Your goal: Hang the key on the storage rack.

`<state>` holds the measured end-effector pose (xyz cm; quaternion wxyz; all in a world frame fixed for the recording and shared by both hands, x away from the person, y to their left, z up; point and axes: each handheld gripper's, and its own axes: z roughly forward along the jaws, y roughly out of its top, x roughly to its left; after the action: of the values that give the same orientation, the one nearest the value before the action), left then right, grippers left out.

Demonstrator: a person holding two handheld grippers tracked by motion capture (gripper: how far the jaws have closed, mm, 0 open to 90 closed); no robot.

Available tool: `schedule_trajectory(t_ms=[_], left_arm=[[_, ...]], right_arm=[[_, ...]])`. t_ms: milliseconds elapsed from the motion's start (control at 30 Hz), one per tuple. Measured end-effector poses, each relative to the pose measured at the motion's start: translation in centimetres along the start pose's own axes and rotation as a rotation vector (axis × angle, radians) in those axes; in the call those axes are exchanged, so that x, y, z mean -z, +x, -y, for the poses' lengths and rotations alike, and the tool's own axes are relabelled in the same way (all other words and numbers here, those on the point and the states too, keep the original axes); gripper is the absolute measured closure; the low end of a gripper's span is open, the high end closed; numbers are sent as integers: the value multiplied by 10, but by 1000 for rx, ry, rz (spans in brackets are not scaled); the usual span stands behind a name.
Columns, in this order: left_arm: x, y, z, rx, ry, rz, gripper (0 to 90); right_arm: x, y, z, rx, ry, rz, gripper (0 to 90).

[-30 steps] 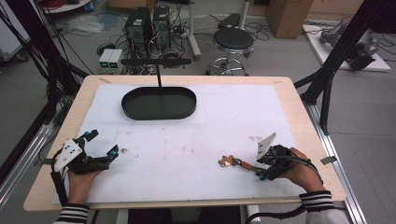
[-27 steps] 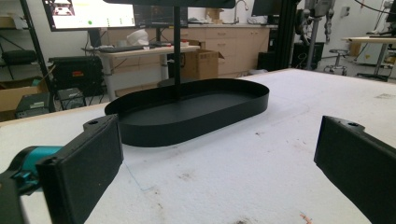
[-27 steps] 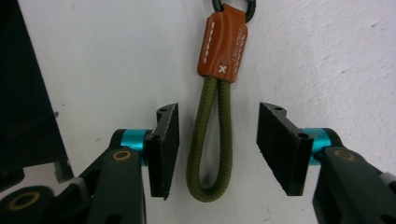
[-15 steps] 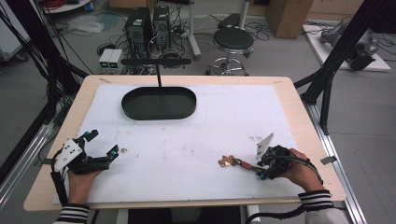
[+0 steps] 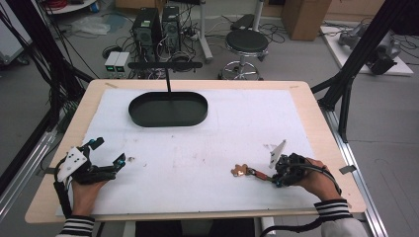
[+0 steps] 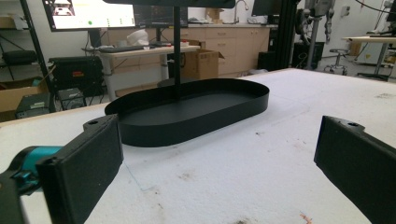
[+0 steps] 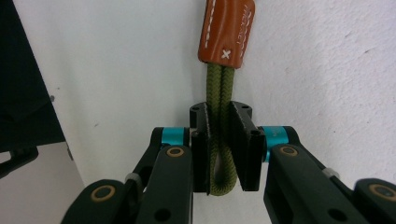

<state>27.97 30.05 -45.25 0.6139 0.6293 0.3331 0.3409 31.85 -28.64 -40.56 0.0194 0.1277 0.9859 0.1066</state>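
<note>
The wide wooden desk (image 5: 316,103) carries a white padded mat (image 5: 207,143) that covers nearly all of its top. Toward the far side of the mat, left of its middle, sits a shallow black oval metal tray (image 5: 168,109), and a thin black post (image 6: 177,51) rises from inside the tray to a crossbar above it.

Near the front left corner of the mat, well apart from the tray, the left tool (image 5: 109,154) rests low in a hand, with a white plate on top. Its black padded jaws stand spread wide and nothing lies between them; in the left gripper view they frame the tray ahead.

Near the front right of the mat, the right tool (image 5: 271,177) lies in the other hand, pointing toward the mat's middle. Its jaws are pressed together on a loop of olive green braided cord (image 7: 221,135), which runs forward into a small tan leather tab with white stitching (image 7: 226,30). In the high view the strap lies flat on the mat just beyond the jaws and ends at a small pale brown piece (image 5: 240,170), too small to make out.
</note>
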Motion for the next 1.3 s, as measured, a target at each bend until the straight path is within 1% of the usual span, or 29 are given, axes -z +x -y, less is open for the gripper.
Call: schedule_trajectory(t_ms=[133, 167, 267, 300, 367, 400, 433, 467, 533, 567, 667, 700, 733, 767, 800, 833, 867, 933, 967, 1000, 1033, 1067, 1100, 1133, 1167, 1200, 1233, 1267, 1300], left_arm=[[0, 0, 0, 0, -1, -1, 17], [0, 0, 0, 1, -1, -1, 17], [0, 0, 0, 4, -1, -1, 17], [0, 0, 0, 5, 0, -2, 17], [0, 0, 0, 2, 3, 1, 17], [-1, 0, -1, 0, 7, 3, 17], [-1, 0, -1, 2, 9, 4, 17], [-2, 0, -1, -2, 14, 6, 17], [-3, -1, -2, -2, 25, 19, 17], [-3, -1, -2, -2, 25, 19, 17], [-4, -2, -4, 13, 11, 39, 17], [-5, -3, -6, 13, 20, 47, 17], [-7, -4, -10, 5, 27, 60, 17], [-7, -4, -10, 5, 27, 60, 17], [-8, -6, -16, 16, 11, 85, 17], [-8, -6, -16, 16, 11, 85, 17], [-9, -7, -19, 22, 2, 97, 17], [-12, -9, -25, 28, -10, 127, 17], [-14, -10, -29, 30, -9, 147, 17], [-16, -10, -32, 28, -8, 168, 17], [-19, -11, -35, 31, -12, 188, 17], [-23, -10, -42, 51, -8, 230, 17], [-23, -10, -42, 51, -8, 230, 17], [-28, -9, -48, 51, 7, 260, 17], [-28, -9, -48, 51, 7, 260, 17], [-31, -9, -51, 49, 20, 282, 17], [-34, -9, -53, 46, 34, 303, 17], [-37, -10, -56, 33, 48, 320, 17], [-40, -11, -59, 19, 63, 330, 17]], right_arm=[[0, 0, 2, -4, -17, 1, 795], [0, 0, 3, -6, -31, 2, 796], [1, -1, 5, -28, -42, 7, 797], [2, -3, 6, -58, -70, 7, 798], [5, -4, 6, -71, -113, 24, 799], [5, -4, 6, -71, -113, 24, 799], [8, -7, 6, -78, -166, 28, 799], [9, -7, 6, -84, -189, 32, 799], [11, -8, 5, -79, -230, 41, 799], [11, -8, 5, -79, -230, 41, 799], [13, -9, 1, -79, -299, 51, 800], [14, -10, 0, -78, -321, 55, 802], [14, -11, -3, -77, -358, 77, 803], [14, -11, -3, -77, -358, 77, 803], [14, -11, -5, -75, -403, 86, 804], [14, -11, -5, -75, -403, 86, 804], [12, -12, -9, -60, -439, 97, 804], [12, -13, -14, -53, -482, 90, 803], [12, -13, -14, -53, -482, 90, 803], [13, -15, -18, -48, -530, 80, 803], [13, -15, -18, -48, -530, 80, 803], [15, -16, -22, -43, -576, 68, 803], [15, -16, -22, -43, -576, 68, 803], [16, -18, -27, -36, -624, 59, 803], [16, -18, -27, -36, -624, 59, 803], [17, -19, -32, -33, -658, 49, 803], [18, -20, -34, -26, -677, 44, 803], [18, -20, -34, -26, -677, 44, 803], [18, -21, -37, -24, -692, 37, 803]])
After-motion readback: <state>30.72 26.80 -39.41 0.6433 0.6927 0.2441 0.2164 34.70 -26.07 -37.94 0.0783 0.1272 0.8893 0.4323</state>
